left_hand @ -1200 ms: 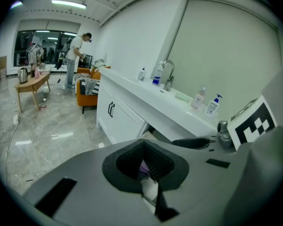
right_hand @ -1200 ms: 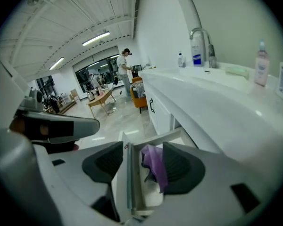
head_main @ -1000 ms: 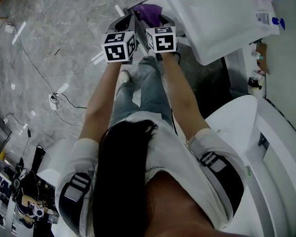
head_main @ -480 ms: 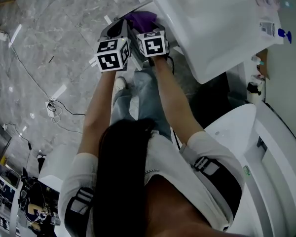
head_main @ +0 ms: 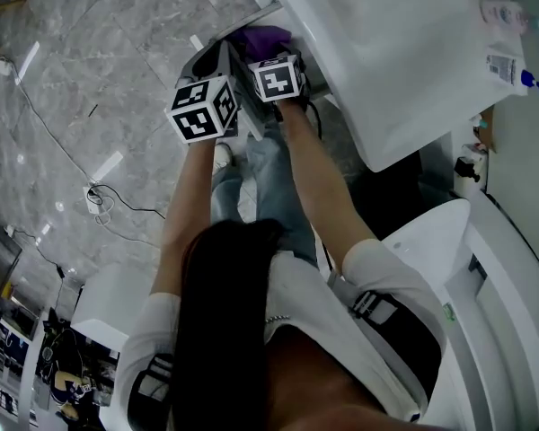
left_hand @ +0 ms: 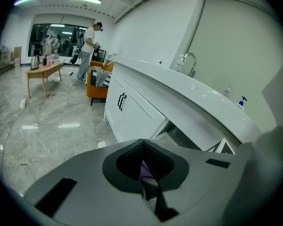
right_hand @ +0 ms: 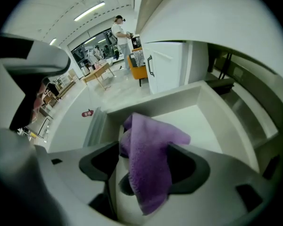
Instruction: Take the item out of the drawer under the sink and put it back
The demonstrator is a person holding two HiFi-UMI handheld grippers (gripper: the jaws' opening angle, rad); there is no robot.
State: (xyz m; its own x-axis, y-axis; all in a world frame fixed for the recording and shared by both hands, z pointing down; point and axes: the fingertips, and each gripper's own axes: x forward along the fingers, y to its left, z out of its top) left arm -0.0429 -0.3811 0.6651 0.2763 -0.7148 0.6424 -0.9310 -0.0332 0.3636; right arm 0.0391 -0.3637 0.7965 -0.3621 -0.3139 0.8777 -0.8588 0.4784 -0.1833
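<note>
A purple cloth (right_hand: 148, 159) hangs between the jaws of my right gripper (right_hand: 146, 171), over the open white drawer (right_hand: 203, 121) under the sink counter (head_main: 386, 52). The jaws are opening and stand wide; the cloth sags loosely over the drawer floor. In the head view the cloth (head_main: 265, 37) shows just beyond the right gripper (head_main: 271, 59). My left gripper (head_main: 217, 79) is beside it, a little nearer to me, at the drawer's front. Its jaws meet in the left gripper view (left_hand: 144, 166), with nothing between them and a sliver of purple cloth (left_hand: 145, 171) behind.
White cabinet doors (left_hand: 127, 112) with dark handles run along the counter to the left of the drawer. A tap (left_hand: 191, 60) and a soap bottle (head_main: 512, 68) stand on the counter. My legs (head_main: 269, 178) stand close to the drawer front. A person (left_hand: 89, 44), a table (left_hand: 42, 72) and an orange chair (left_hand: 96, 86) are far off.
The left gripper has drawn back slightly from the drawer, apart from the right one. The right gripper stays over the drawer with the purple cloth.
</note>
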